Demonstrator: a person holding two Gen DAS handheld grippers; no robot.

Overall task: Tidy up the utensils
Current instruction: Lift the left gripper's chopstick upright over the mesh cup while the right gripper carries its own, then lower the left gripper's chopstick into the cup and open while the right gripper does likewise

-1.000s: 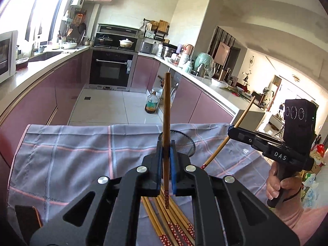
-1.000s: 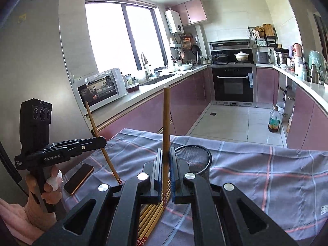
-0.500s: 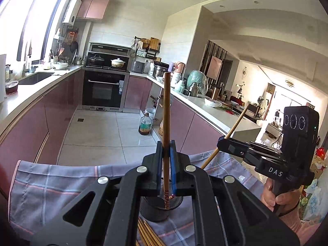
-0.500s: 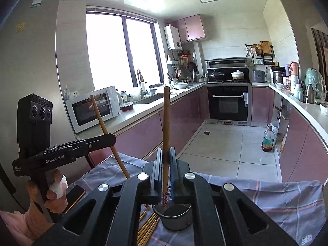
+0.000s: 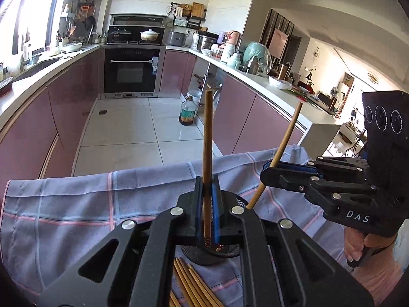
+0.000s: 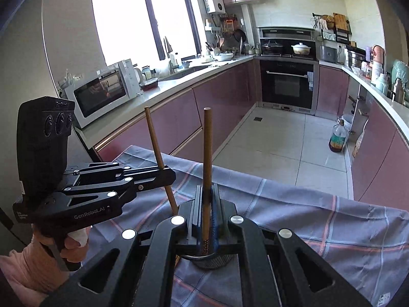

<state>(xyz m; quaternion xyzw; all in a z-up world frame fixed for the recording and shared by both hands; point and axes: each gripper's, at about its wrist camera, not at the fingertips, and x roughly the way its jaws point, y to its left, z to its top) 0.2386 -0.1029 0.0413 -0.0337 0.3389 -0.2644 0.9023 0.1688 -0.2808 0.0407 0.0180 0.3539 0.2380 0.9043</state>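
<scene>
My left gripper point(image 5: 206, 188) is shut on a brown chopstick point(image 5: 207, 138) that stands upright, its patterned lower tip just over the mouth of the black mesh holder point(image 5: 204, 257). My right gripper point(image 6: 207, 195) is shut on a second chopstick point(image 6: 207, 153), also upright, its tip at the holder point(image 6: 213, 259). Each view shows the other gripper beside it: the right gripper point(image 5: 268, 171) with its slanted chopstick point(image 5: 287, 138) reaching the holder's rim, the left gripper point(image 6: 167, 176) with its chopstick point(image 6: 154, 140). Several loose chopsticks point(image 5: 190, 280) lie on the cloth in front of the holder.
A blue-grey checked cloth point(image 5: 76, 204) covers the table, whose far edge drops to the tiled kitchen floor point(image 5: 127, 128). Purple cabinets and counters line both sides. A hand point(image 5: 358, 245) holds the right gripper's handle at the right.
Both grippers have moved forward from above the chopstick pile, each still holding its chopstick. The mesh holder, earlier ahead of the fingers, now sits under them.
</scene>
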